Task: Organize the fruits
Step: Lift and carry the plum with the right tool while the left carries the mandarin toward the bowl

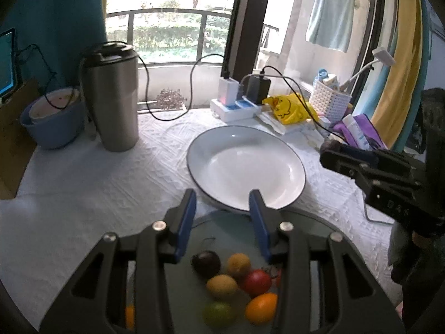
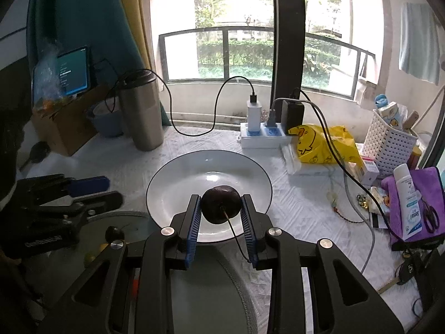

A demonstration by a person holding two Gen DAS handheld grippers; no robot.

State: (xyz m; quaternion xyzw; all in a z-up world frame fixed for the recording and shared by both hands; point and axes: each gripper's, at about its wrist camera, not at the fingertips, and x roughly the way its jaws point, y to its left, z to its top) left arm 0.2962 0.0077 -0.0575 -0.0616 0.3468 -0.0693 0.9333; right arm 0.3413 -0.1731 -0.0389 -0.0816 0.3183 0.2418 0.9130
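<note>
The jaws of the right gripper (image 2: 221,208) are clamped on a dark cherry (image 2: 220,204), stem trailing back toward the camera, held just above the near rim of the white plate (image 2: 178,167). The bare plate lies straight ahead, so the drop looks to be a short move forward. The left gripper (image 1: 222,217) has its jaws apart, holding nothing, over the grey tray (image 1: 306,222), where one dark fruit (image 1: 205,260) and five coloured ones are plain to see; others may be hidden.
</note>
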